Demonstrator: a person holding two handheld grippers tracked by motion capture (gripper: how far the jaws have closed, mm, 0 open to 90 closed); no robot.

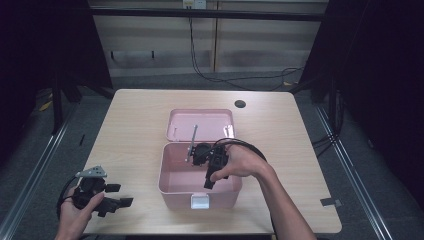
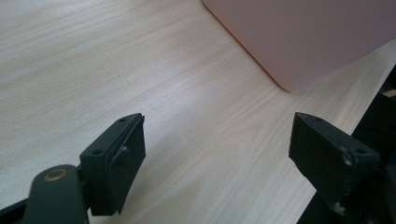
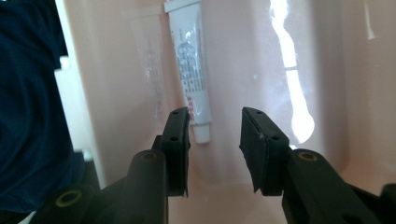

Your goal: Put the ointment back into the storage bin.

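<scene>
An open pink box [image 1: 165, 176] stands mid-table, its lid [image 1: 200, 122] laid back behind it. My right gripper [image 1: 208, 183] reaches down into the box from the right. In the right gripper view a white tube [image 3: 190, 70] lies against the pink inside of the box [image 3: 252, 60], cap end toward me. My right gripper [image 3: 215, 126] is open just short of that cap, nothing between its jaws. My left gripper [image 1: 119, 195] rests at the table's front left, wide open and holding nothing. In its own view the left gripper [image 2: 217, 144] is over bare wood near the box's outer corner [image 2: 303, 37].
A thin grey bar [image 1: 192, 141] slants across the lid and back rim. A white latch [image 1: 200, 201] sits on the box's front wall. A round cable hole [image 1: 240, 104] lies at the table's back right. Bare wood [image 1: 130, 135] spreads left of the box.
</scene>
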